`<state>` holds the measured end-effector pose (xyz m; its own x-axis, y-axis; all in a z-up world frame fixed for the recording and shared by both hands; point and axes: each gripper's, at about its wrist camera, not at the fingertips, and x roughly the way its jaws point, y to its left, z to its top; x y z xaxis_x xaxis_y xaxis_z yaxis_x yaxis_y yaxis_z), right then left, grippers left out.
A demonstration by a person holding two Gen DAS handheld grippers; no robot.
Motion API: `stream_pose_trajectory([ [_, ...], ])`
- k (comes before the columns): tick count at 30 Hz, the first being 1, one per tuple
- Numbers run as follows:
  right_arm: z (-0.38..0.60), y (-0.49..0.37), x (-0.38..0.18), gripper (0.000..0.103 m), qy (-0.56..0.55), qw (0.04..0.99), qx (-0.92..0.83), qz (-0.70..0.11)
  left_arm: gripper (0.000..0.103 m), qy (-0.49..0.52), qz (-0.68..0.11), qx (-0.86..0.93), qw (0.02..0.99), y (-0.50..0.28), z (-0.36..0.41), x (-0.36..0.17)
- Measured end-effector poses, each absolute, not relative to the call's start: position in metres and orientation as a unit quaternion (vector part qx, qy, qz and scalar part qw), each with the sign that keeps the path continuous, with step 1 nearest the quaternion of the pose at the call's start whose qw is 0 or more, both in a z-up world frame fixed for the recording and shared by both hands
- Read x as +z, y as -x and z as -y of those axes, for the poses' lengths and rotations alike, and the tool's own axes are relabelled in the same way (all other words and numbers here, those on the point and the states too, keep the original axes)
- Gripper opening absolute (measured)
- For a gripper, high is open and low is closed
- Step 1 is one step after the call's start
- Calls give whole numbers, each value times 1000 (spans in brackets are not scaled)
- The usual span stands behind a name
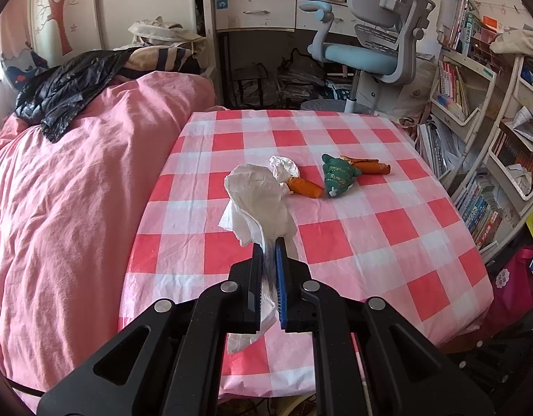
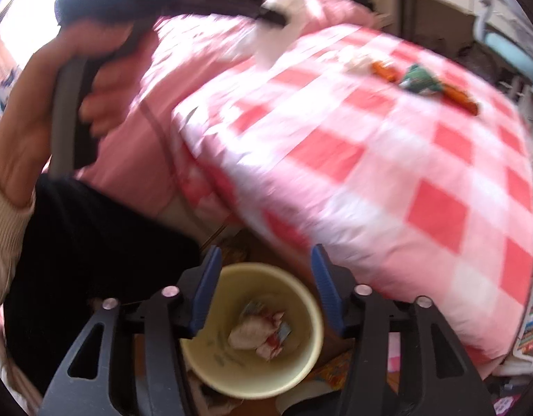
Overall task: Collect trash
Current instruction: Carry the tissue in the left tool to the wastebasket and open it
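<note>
My left gripper (image 1: 268, 242) is shut on a crumpled white tissue (image 1: 258, 204) and holds it above the checked table (image 1: 370, 228). On the table lie another white tissue (image 1: 284, 167), two orange wrappers (image 1: 304, 187) (image 1: 368, 165) and a green plush tree (image 1: 338, 174). My right gripper (image 2: 264, 256) is open and empty above a pale yellow bin (image 2: 301, 364) on the floor, which holds crumpled trash (image 2: 256, 332). The right wrist view is blurred; it shows the left gripper (image 2: 271, 17) with its tissue (image 2: 273, 43) over the table's near corner.
A bed with a pink duvet (image 1: 65, 201) lies along the table's left side, a black jacket (image 1: 65, 86) on it. A grey-blue desk chair (image 1: 377, 45) and a desk stand behind the table. Bookshelves (image 1: 474, 145) line the right side.
</note>
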<state>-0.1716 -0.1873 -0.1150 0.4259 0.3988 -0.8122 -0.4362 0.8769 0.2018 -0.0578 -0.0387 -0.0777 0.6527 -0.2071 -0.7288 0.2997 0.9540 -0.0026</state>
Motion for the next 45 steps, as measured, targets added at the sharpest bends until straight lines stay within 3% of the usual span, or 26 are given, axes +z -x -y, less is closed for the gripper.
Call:
stream_pose_trajectory([
  [11,238,155,-79,73,-65,917,126,-373,7,-87,-411,-153,895,78,51,-95],
  [21,263,150,-74,76,-119,925,87,-351,8,-63,-502,-219,834,153,64,-144],
  [23,265,150,-74,76,-120,926,82,-348,14,-67,-519,-233,820,168,70,-155],
  [25,266,152,-73,78,-119,927,76,-347,43,-78,-527,-237,813,179,75,-162],
  [27,268,153,-73,81,-119,929,69,-344,59,-89,-517,-222,822,185,76,-161],
  [31,272,154,-75,82,-119,930,59,-342,70,-66,-501,-184,843,175,60,-154],
  [45,262,154,-82,84,-77,930,58,-354,84,20,-466,-77,881,144,12,-140],
])
